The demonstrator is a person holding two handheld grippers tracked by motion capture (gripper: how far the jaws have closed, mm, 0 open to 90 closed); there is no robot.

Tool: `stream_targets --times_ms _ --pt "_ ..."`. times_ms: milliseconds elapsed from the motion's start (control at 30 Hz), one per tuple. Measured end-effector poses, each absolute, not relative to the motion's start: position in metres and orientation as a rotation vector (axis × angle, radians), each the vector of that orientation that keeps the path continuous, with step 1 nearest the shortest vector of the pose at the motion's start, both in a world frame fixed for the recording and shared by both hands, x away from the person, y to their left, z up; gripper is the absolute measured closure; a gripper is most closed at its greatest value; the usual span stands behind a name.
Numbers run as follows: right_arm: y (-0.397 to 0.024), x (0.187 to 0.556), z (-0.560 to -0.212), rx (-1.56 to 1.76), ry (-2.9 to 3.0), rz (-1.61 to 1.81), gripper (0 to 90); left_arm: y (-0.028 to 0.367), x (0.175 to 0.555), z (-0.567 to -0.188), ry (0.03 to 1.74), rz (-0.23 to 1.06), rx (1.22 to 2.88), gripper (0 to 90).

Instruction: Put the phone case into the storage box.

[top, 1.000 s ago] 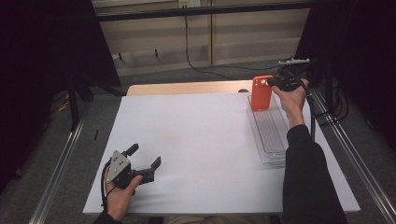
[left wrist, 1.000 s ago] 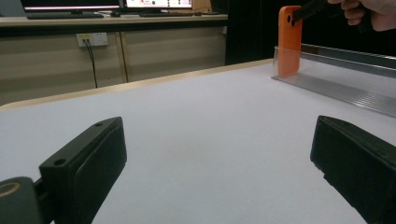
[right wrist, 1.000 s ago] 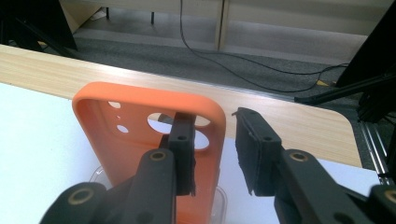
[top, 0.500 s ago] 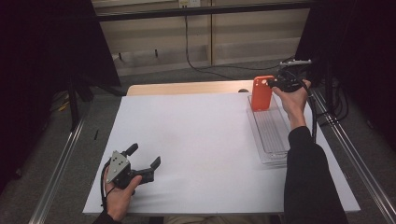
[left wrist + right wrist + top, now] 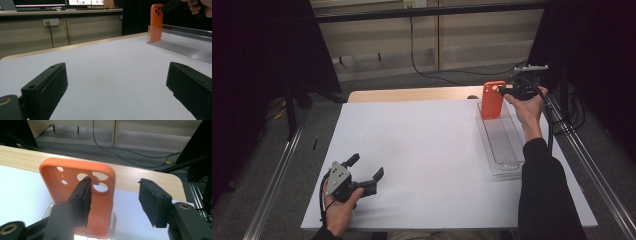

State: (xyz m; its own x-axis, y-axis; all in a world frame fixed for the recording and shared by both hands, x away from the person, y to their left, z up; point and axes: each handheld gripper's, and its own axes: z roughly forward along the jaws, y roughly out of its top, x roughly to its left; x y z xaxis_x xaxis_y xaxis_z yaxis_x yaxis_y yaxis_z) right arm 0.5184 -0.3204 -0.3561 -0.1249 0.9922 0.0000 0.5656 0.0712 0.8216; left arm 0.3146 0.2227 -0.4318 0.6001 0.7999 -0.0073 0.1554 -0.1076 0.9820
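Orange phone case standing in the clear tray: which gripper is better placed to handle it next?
Right. The right gripper is at the orange phone case, upright at the far end of the clear tray; its jaws have just been opening and flank the case edge. The left gripper rests open at the near left.

The high view looks forward and down from above the near side, with the left gripper point(image 5: 364, 170) close below and the right gripper point(image 5: 506, 90) far ahead. The left gripper view looks low along its jaws toward the distant orange phone case point(image 5: 156, 22). The right gripper view sees this case point(image 5: 77, 195) very near.
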Motion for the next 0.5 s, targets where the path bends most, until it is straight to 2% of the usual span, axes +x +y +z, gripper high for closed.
stream_targets --times_ms 433,500 --pt "-0.321 0.509 -0.363 1.533 1.751 1.01 20.3 0.222 0.316 -0.432 0.833 0.66 1.611 3.5" --pt "-0.32 0.507 -0.363 1.539 1.742 1.025 19.6 0.223 0.316 -0.432 0.839 0.656 1.602 3.5"
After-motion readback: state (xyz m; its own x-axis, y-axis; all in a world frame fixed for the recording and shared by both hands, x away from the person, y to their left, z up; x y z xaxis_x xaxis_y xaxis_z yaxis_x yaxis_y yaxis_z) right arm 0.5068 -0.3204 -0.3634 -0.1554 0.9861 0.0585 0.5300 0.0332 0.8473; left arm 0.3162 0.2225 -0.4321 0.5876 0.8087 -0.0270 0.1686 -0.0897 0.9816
